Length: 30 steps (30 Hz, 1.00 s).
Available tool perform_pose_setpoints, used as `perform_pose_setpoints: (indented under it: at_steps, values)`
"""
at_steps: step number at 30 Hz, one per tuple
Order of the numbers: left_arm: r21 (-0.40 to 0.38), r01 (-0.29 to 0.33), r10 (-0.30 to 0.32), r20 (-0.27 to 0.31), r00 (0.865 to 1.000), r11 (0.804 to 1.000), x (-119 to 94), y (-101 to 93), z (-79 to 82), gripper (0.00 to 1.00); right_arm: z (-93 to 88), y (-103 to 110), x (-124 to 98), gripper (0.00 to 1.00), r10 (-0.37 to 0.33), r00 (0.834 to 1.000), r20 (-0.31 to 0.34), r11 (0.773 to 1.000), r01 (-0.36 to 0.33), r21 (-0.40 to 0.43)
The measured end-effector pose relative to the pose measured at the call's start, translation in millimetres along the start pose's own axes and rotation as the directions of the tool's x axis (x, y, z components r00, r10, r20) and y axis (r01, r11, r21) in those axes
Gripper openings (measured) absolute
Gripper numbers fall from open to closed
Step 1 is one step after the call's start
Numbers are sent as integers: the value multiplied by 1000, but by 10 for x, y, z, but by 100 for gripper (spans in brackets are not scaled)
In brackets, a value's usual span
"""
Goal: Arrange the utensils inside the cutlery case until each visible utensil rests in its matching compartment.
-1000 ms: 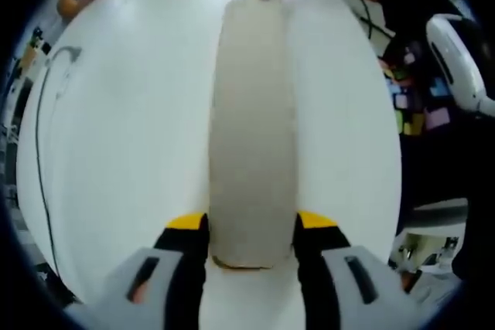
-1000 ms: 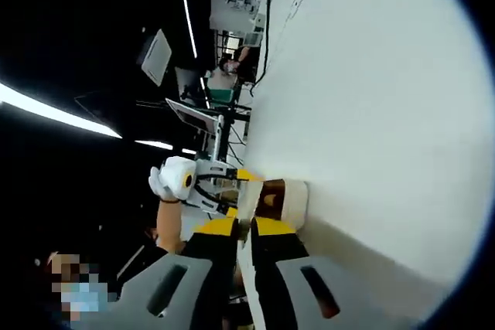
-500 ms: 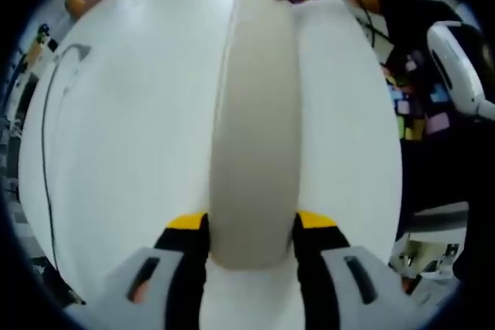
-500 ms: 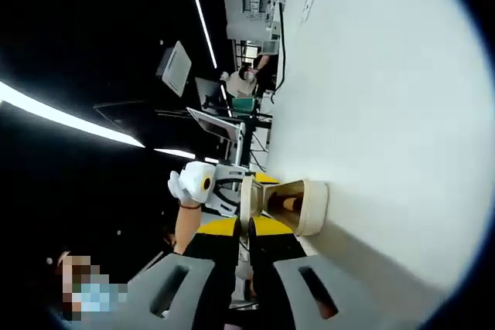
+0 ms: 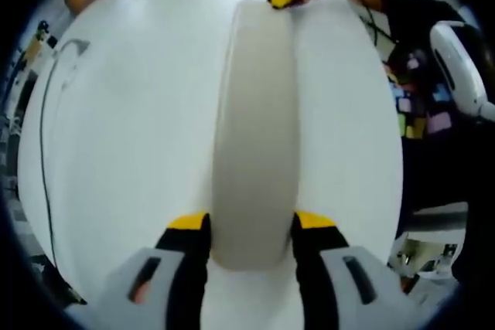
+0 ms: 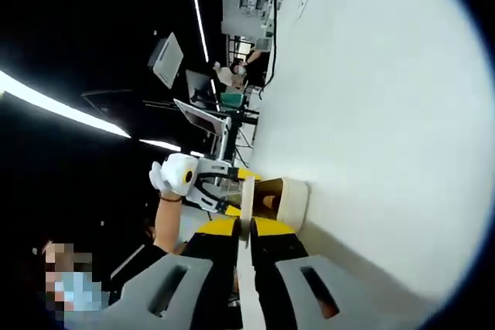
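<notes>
L gripper (image 5: 246, 231) still clamped on the near end of the cutlery case (image 5: 255, 121), lifted over the white table (image 5: 124, 137). R gripper (image 6: 244, 231) pinches the far end's thin edge (case tilted slightly vs a sec ago, grips unchanged). No utensils visible.

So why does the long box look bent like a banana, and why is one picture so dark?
In the left gripper view, the fisheye lens bows the case and rounds the bright, slightly washed-out table. In the right gripper view, the camera is rolled sideways: the glaring table fills one side, and the dim room with streaky ceiling lights fills the other.
</notes>
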State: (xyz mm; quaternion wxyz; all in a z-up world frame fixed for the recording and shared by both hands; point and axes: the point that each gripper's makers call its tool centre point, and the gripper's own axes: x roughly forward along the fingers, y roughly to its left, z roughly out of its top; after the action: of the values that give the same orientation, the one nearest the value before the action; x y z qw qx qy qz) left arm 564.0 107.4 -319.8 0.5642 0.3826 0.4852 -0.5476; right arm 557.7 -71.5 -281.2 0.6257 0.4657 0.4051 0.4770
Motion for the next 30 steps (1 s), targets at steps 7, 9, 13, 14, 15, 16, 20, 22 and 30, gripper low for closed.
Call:
perform_pose_setpoints:
  at_steps: [7,9,13,14,15,16,20,22,30]
  values:
    - [-7,20,-19,11,1000,1000,19,-17,39,45,-25,-61,-65,7,-94,995,-28,986,89,-145]
    - [-7,20,-20,10,1000,1000,18,-13,41,44,-27,-69,-88,7,-129,991,-19,973,123,-194]
    - [-11,20,-20,13,1000,1000,16,-8,43,44,1,-112,-161,6,-167,986,-14,962,159,-221]
    - [-11,20,-20,14,1000,1000,16,-7,43,44,4,-123,-178,5,-170,985,-11,961,163,-221]
    - [-11,19,-19,15,1000,1000,17,-9,44,44,4,-129,-189,5,-173,985,-10,961,167,-220]
    - [-9,18,-18,15,1000,1000,19,-10,46,44,12,-139,-205,5,-184,983,-12,958,177,-226]
    - [-10,18,-17,13,1000,1000,19,-12,45,44,72,-164,-241,5,-263,965,-20,901,238,-363]
    - [-9,15,-15,10,1000,1000,22,-16,45,44,92,-123,-231,5,-304,952,-35,849,254,-463]
    - [-9,13,-13,4,1000,1000,21,-16,40,44,33,127,-84,5,-433,890,-142,607,171,-776]
